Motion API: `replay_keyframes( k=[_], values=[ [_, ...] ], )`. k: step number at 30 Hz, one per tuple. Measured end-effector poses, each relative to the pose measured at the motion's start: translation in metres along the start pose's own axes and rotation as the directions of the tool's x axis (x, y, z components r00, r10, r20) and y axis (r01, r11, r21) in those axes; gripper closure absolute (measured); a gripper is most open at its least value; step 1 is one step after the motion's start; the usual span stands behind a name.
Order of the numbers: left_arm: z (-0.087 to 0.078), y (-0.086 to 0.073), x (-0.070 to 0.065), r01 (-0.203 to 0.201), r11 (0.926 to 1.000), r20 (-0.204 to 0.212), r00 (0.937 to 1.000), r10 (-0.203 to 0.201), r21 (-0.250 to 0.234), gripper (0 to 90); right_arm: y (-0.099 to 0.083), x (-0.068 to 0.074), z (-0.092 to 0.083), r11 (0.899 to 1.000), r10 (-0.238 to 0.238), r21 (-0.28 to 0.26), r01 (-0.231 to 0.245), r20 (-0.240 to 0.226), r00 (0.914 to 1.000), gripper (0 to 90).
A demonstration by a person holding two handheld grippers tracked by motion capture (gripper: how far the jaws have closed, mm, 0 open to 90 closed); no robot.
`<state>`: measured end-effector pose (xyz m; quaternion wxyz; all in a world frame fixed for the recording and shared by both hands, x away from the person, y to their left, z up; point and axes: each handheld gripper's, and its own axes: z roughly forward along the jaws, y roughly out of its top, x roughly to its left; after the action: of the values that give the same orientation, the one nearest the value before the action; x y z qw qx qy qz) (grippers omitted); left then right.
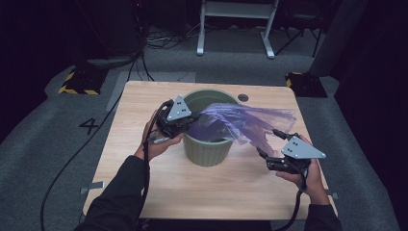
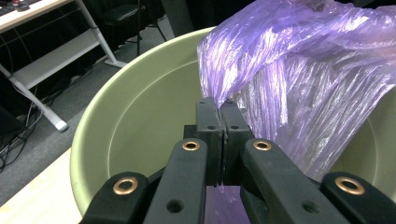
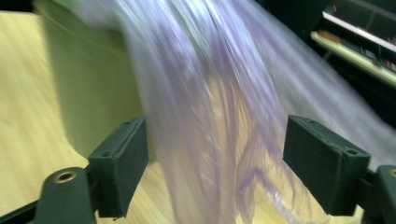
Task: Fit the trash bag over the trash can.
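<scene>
Over the green bin [image 1: 208, 144], the left gripper [image 1: 191, 119] pinches the purple bag [image 1: 245, 122] (flimsy, slippery film); the right gripper [image 1: 266, 155] gapes wide around its hanging edge, the sensible spot to grab.

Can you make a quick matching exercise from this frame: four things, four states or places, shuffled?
Things:
1. left gripper
2. right gripper
3. purple plastic bag
4. green bin

States or places:
A. stands on the wooden table
B. jaws wide apart, with film hanging between them, pads not pressing
C. jaws shut on an edge of the film
D. draped from the bin's mouth out to the side

Pairs: 1-C, 2-B, 3-D, 4-A
</scene>
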<state>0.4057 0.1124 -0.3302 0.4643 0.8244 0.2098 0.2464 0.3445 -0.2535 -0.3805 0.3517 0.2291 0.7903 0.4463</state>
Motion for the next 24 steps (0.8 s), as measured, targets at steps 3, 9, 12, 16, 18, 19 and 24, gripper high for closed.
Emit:
replay_keyframes(
  k=[3, 9, 12, 16, 18, 19, 24],
  values=[
    [0.001, -0.002, 0.000, -0.001, 1.0000, 0.004, 1.0000, 0.001, 0.003, 88.9, -0.010, -0.004, 0.012, 0.999, 0.045, 0.025, -0.046, 0.029, 0.9986, 26.4],
    [0.003, -0.007, 0.002, 0.007, 0.9999, 0.003, 1.0000, -0.007, 0.010, 88.8, -0.015, 0.000, 0.030, 0.998, 0.069, 0.008, -0.069, -0.030, 0.9972, 32.7],
    [0.003, -0.009, 0.003, 0.011, 0.9999, 0.001, 0.9999, -0.011, 0.012, 88.7, -0.013, 0.009, 0.031, 0.999, 0.042, -0.016, -0.044, -0.094, 0.9947, 27.8],
    [0.002, -0.011, 0.003, 0.018, 0.9998, 0.003, 0.9998, -0.018, 0.006, 88.0, -0.011, 0.014, 0.034, 1.000, 0.023, -0.011, -0.024, -0.071, 0.9972, 26.0],
    [0.002, -0.012, 0.003, 0.020, 0.9998, 0.007, 0.9998, -0.020, 0.002, 87.6, -0.013, 0.014, 0.039, 1.000, 0.023, 0.010, -0.022, -0.029, 0.9993, 36.3],
    [0.002, -0.012, 0.003, 0.022, 0.9998, 0.008, 0.9997, -0.022, 0.001, 87.6, -0.013, 0.013, 0.041, 1.000, 0.023, 0.019, -0.023, -0.005, 0.9997, 41.6],
    [0.002, -0.014, 0.005, 0.028, 0.9996, 0.013, 0.9995, -0.028, 0.002, 87.6, -0.015, 0.003, 0.043, 0.994, 0.105, -0.023, -0.104, 0.023, 0.9942, 70.7]
  ],
)
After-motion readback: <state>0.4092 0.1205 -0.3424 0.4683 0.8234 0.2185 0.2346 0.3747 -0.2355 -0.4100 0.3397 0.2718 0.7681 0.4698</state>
